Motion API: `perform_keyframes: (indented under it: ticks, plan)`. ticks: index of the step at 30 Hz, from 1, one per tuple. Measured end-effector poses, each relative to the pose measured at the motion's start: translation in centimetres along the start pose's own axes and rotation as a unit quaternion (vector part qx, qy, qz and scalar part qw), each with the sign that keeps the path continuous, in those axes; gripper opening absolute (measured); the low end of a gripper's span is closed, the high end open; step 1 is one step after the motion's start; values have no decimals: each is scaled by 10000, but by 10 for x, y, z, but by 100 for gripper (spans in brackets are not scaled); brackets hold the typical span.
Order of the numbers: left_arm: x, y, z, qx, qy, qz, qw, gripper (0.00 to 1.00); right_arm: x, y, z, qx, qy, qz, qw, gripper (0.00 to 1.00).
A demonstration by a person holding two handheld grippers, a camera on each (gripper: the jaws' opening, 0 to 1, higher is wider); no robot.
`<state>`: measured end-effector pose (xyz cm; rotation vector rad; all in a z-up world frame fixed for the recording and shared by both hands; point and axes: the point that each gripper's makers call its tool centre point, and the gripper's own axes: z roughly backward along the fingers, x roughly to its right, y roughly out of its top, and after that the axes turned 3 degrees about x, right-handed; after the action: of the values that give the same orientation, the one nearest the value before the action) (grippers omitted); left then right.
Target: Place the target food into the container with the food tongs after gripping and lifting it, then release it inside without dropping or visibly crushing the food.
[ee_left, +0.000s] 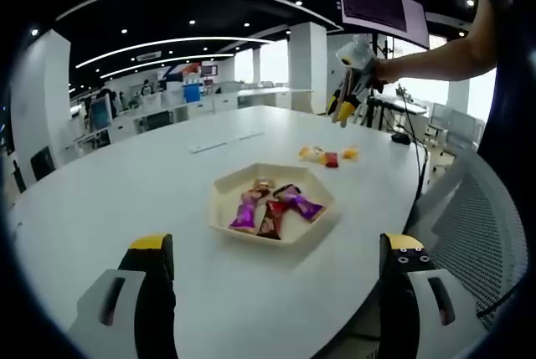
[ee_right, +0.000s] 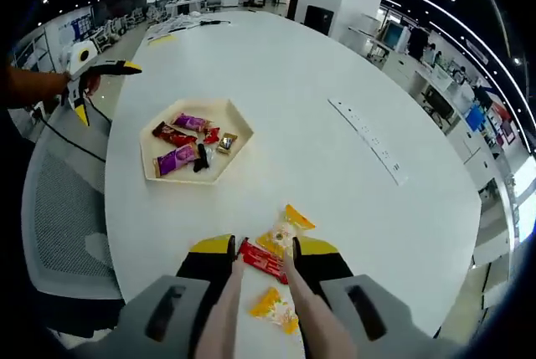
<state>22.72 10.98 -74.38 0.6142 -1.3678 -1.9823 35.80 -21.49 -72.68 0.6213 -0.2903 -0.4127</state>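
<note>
- The right gripper [ee_right: 261, 252], grey-bodied with yellow-capped black jaws, holds a pair of pale, slim food tongs [ee_right: 224, 313] whose two arms run forward between the jaws; the jaws stand partly closed against the tong arms.
- The tong tips sit on either side of a glossy red, flat rectangular candy wrapper [ee_right: 261, 260], lying on the table; whether the tips already pinch it I cannot tell, as they are hidden at the jaw ends.
- Just beyond that wrapper lies a crinkled yellow-orange candy packet [ee_right: 283, 232], and nearer the camera, between the tong arms, a second yellow packet [ee_right: 273, 307].
- Step in hand, as I judge it: gripping the target candy, with lift and transfer not yet done.
- The next move calls for a gentle squeeze, a clean lift, then a carry forward and leftward.
- Ahead and left of the tool sits the cream hexagonal shallow tray [ee_right: 163, 173], smooth-walled, already holding purple, red and brown foil-wrapped sweets.
- The smooth white round table [ee_right: 335, 58] carries everything.
- The left gripper [ee_left: 276, 271] hangs above the table edge with jaws wide apart and nothing between them, the tray straight ahead of it.
</note>
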Motion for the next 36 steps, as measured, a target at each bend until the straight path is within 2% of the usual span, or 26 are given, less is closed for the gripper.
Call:
perform_keyframes:
  ticks: [14,19,25,32,36]
  plan:
    - [2,-2,-2,-68,-57,-19,10000,99,18,-42,19,-134,-207,-251,9994,27]
    - [2,-2,-2,-51,-60,26,10000,100,15,-50,20,-17,-38,228,9997,27]
    - [2,-4,-2,-91,-64,39,9999,100,11,-58,18,62,157,449,9988,27]
    - [2,-6,-3,-139,-70,52,9999,100,4,-84,7,-23,471,652,9968,27]
    - [2,-6,-3,-152,-50,70,9998,100,4,-92,1,-76,517,695,9962,27]
